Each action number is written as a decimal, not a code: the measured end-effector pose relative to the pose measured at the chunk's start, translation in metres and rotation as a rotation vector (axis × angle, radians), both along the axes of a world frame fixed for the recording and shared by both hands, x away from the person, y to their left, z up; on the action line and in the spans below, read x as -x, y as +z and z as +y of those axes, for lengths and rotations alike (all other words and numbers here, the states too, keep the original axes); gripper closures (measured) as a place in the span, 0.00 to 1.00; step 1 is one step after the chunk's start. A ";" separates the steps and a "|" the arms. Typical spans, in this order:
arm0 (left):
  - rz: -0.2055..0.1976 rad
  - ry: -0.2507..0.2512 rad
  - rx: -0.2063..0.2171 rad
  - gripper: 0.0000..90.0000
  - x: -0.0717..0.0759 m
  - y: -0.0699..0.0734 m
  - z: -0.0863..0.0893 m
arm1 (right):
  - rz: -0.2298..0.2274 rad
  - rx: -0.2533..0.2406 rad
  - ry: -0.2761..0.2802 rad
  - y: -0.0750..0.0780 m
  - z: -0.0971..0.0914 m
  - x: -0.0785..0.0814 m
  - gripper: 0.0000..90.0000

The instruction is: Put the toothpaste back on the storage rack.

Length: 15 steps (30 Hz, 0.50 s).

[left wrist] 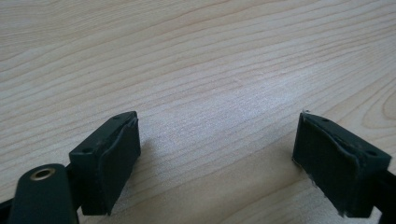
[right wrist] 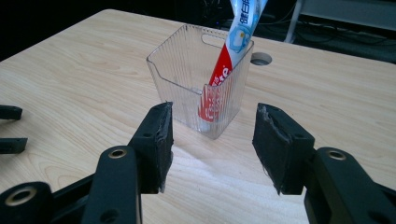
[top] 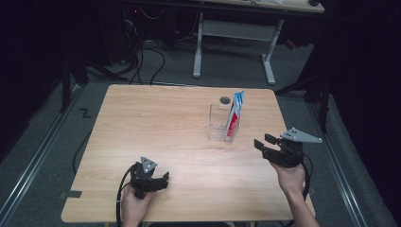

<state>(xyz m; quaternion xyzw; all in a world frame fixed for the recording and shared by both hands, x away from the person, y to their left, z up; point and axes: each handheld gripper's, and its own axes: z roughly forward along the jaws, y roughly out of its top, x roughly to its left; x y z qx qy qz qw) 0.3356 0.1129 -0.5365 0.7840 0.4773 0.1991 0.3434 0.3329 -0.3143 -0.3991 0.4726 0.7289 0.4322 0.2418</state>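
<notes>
Right gripper [right wrist: 212, 140] gapes, released, near the clear ribbed container [right wrist: 187, 88]; 1 toothpaste tube [right wrist: 231, 42] leans inside, top cropped. Left gripper [left wrist: 215, 158] released.

Tube [right wrist: 233, 44] top cut off by right gripper view's upper edge; lower end blurred behind ribbed bin [right wrist: 187, 70] wall. Tube print too small to read.

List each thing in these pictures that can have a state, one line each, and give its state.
Clear container: upright on the table, open at the top.
Toothpaste tube: standing in the container, leaning against its wall.
Left gripper: open, nothing between its jaws, low over the table.
Right gripper: open, nothing between its jaws, pointed at the container.
</notes>
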 end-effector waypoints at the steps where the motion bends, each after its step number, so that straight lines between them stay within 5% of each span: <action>1: 0.000 0.000 0.000 0.17 0.000 0.000 0.000 | 0.003 -0.007 -0.004 -0.002 -0.002 0.002 0.53; 15: 0.000 0.000 0.000 0.17 0.000 0.000 0.000 | 0.012 -0.021 -0.032 -0.014 -0.006 0.012 0.53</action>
